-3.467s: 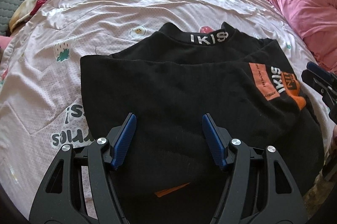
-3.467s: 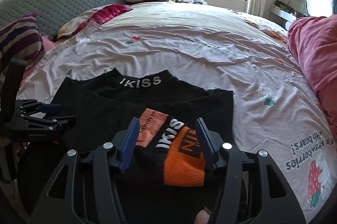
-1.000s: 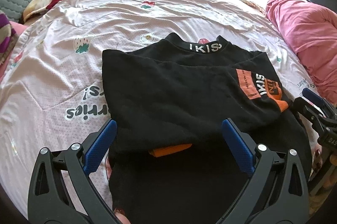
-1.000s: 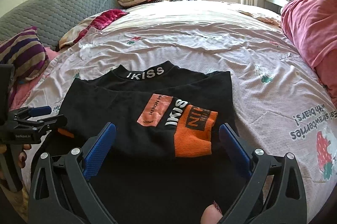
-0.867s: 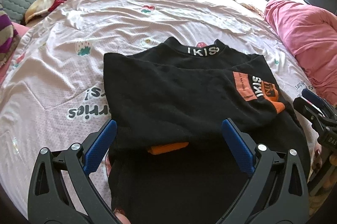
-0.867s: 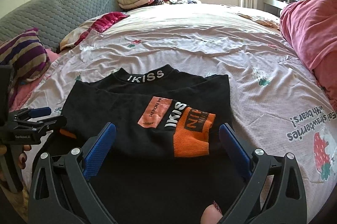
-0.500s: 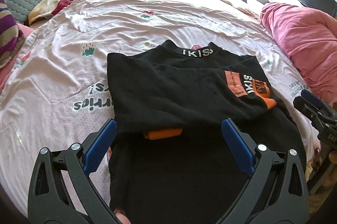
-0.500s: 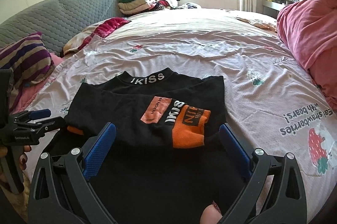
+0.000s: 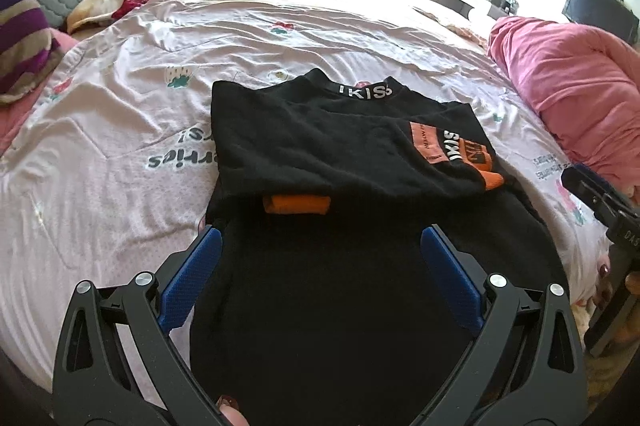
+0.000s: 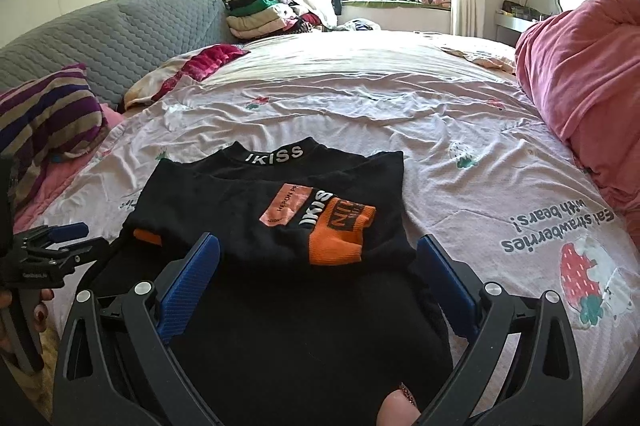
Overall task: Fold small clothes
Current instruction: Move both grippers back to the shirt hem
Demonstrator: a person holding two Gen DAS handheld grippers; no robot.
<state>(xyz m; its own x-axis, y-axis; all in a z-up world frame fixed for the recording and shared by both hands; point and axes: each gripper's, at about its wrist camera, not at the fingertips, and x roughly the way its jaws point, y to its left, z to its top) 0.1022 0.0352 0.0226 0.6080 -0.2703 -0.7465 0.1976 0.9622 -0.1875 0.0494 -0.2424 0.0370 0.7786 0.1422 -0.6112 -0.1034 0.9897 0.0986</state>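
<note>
A black sweater (image 9: 320, 154) (image 10: 256, 202) with a white-lettered collar lies flat on the pale pink bedsheet (image 9: 120, 130) (image 10: 460, 130). Both sleeves are folded across its chest; one orange cuff (image 10: 340, 230) (image 9: 490, 178) lies on top at the right, another orange cuff (image 9: 296, 204) (image 10: 148, 237) peeks out at the left. My left gripper (image 9: 320, 262) hovers open over the sweater's lower body, holding nothing. My right gripper (image 10: 318, 270) is open above the hem on the right side. Each gripper shows at the edge of the other's view.
A pink duvet (image 9: 572, 94) (image 10: 592, 74) is heaped on the right of the bed. A striped pillow (image 10: 44, 118) and grey quilted headboard (image 10: 120, 38) are at the left. Folded clothes (image 10: 260, 12) are stacked at the far end near the window.
Both grippers have opened wide and pulled back toward the sweater's hem, leaving the folded sleeves lying across the chest. The sweater itself has not shifted.
</note>
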